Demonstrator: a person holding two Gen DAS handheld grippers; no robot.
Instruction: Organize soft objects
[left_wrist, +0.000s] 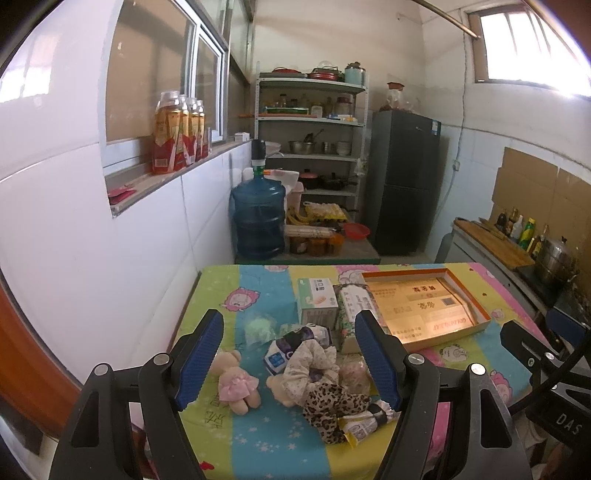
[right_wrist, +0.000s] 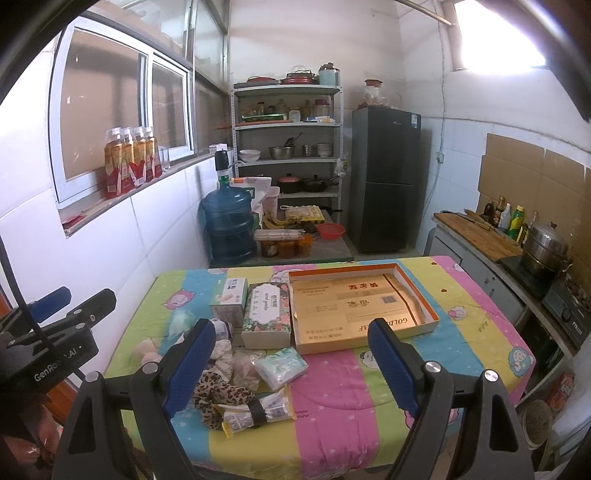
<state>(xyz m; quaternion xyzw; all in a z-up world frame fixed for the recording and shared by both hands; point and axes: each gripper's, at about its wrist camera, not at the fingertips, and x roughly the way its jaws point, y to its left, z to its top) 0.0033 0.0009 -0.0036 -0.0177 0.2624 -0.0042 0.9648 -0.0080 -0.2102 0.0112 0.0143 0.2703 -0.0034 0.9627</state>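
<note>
A heap of soft things lies at the near left of the table. It holds a small plush bear in a pink skirt (left_wrist: 236, 384), a leopard-print scrunchie (left_wrist: 332, 408) (right_wrist: 218, 393), a pale floral cloth (left_wrist: 310, 363), wrapped packets (right_wrist: 258, 408) and a tissue pack (right_wrist: 280, 365). An open shallow gold box (left_wrist: 424, 310) (right_wrist: 360, 308) lies at the back right. My left gripper (left_wrist: 291, 362) is open above the heap and holds nothing. My right gripper (right_wrist: 291, 365) is open above the tissue pack and holds nothing.
A floral tissue box (right_wrist: 267, 314) and a small carton (right_wrist: 231, 301) stand beside the gold box. The table's bright patterned cloth (right_wrist: 332, 406) reaches the wall on the left. A water jug (right_wrist: 231, 229), shelves (right_wrist: 288, 147), fridge (right_wrist: 386, 177) and stove counter (right_wrist: 517, 254) stand beyond.
</note>
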